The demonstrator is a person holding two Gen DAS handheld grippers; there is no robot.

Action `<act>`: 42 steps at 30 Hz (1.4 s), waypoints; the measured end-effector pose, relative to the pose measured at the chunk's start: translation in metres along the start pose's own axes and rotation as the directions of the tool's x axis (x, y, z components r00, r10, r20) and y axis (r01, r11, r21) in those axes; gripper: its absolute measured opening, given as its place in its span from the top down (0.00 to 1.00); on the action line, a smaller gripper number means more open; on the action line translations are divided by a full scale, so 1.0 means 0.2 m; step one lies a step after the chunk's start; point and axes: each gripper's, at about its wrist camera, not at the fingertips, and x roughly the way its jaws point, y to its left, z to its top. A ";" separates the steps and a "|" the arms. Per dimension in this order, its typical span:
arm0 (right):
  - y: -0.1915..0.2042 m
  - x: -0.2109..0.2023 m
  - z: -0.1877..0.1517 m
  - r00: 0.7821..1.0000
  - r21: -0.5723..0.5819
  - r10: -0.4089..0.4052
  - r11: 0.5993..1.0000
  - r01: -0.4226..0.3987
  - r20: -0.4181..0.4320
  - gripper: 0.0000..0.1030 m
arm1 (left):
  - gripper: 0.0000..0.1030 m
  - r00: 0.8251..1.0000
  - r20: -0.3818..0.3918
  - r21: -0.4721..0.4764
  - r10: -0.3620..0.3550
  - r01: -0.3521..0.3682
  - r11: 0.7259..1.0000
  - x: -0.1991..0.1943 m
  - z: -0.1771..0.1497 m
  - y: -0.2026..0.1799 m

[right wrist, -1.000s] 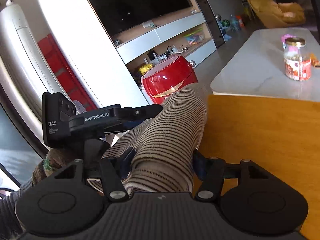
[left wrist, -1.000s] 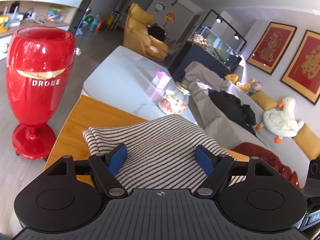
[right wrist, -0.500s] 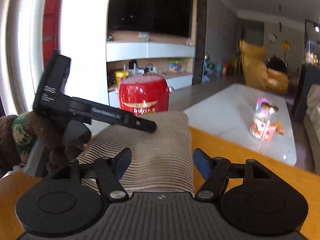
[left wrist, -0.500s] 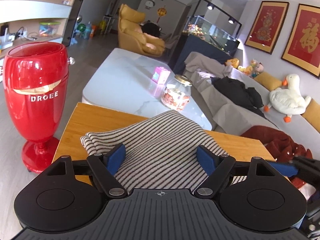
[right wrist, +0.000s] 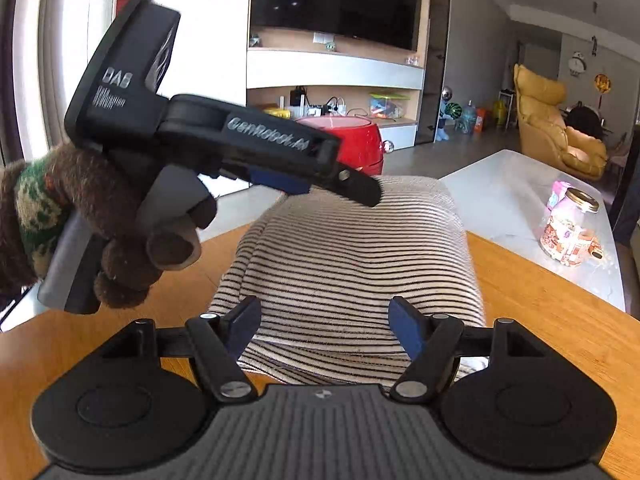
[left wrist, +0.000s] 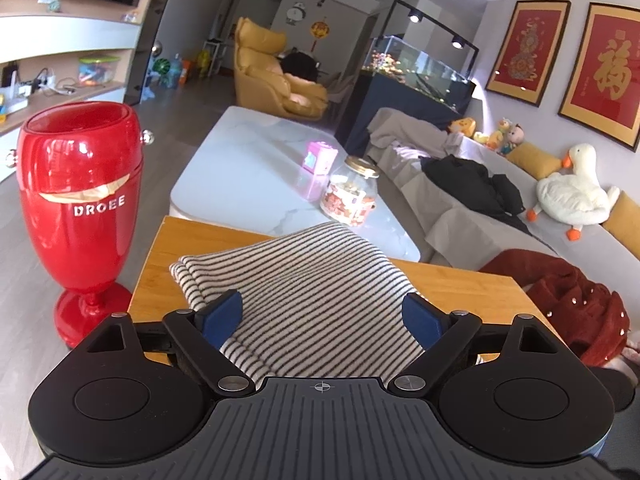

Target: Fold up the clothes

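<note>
Striped folded sweater [left wrist: 316, 280] lay on wooden tabletop [right wrist: 540, 300] between both opening hand-held grippers, left hand-held gripper [left wrist: 322, 316] and right hand-held gripper [right wrist: 326, 320], pads off fabric.

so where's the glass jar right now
The glass jar stands on the white table, beside the pink box, beyond the striped garment.
</note>
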 end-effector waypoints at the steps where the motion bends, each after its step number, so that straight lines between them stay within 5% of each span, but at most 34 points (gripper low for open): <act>1: -0.03 -0.04 0.00 1.000 0.025 -0.014 1.000 0.014 0.016 0.22 | 0.12 1.000 0.004 -0.009 -0.004 0.004 1.000 -0.03 -0.02 0.00; 6: -0.24 -0.10 -0.07 0.999 0.210 -0.045 0.977 0.044 -0.004 0.22 | 0.17 0.998 0.008 -0.054 -0.068 0.069 0.996 -0.15 -0.16 -0.02; 10: -0.32 -0.04 -0.12 0.999 0.321 0.024 0.947 -0.008 -0.047 0.40 | 0.27 0.997 -0.043 -0.021 -0.066 0.065 0.998 -0.13 -0.26 -0.05; 12: -0.30 -0.05 -0.10 0.998 0.327 0.058 0.944 -0.050 -0.015 0.41 | 0.30 0.997 -0.057 -0.024 -0.048 0.047 0.999 -0.11 -0.27 -0.04; 16: -0.32 0.02 -0.07 0.997 0.318 0.014 0.948 0.012 -0.079 0.41 | 0.24 0.997 -0.080 -0.030 0.024 -0.027 0.999 -0.05 -0.25 0.00; 20: -0.33 0.02 -0.16 0.989 0.297 -0.082 0.948 0.117 -0.125 0.31 | 0.24 0.994 -0.096 -0.080 0.054 -0.062 0.995 -0.07 -0.29 -0.03; 22: -0.33 -0.07 -0.21 0.991 0.304 -0.088 0.946 0.114 -0.099 0.15 | 0.16 0.991 -0.075 -0.053 0.113 -0.117 0.992 -0.15 -0.34 -0.10; 23: -0.34 -0.11 -0.24 0.992 0.311 -0.092 0.943 0.115 -0.087 0.00 | 0.11 0.986 -0.067 -0.035 0.155 -0.157 0.987 -0.20 -0.38 -0.15; 30: -0.37 -0.35 -0.41 0.980 0.351 -0.141 0.918 0.182 -0.139 0.00 | 0.00 0.954 -0.085 -0.029 0.288 -0.291 0.956 -0.35 -0.62 -0.46; 36: -0.30 -0.36 -0.46 0.952 0.230 -0.219 0.936 0.268 -0.215 0.00 | 0.00 0.880 -0.118 0.083 0.461 -0.453 0.887 -0.33 -0.70 -0.65; 42: -0.34 -0.28 -0.43 0.958 0.190 -0.212 0.950 0.248 -0.192 0.00 | 0.00 0.840 -0.097 0.058 0.534 -0.531 0.845 -0.31 -0.71 -0.67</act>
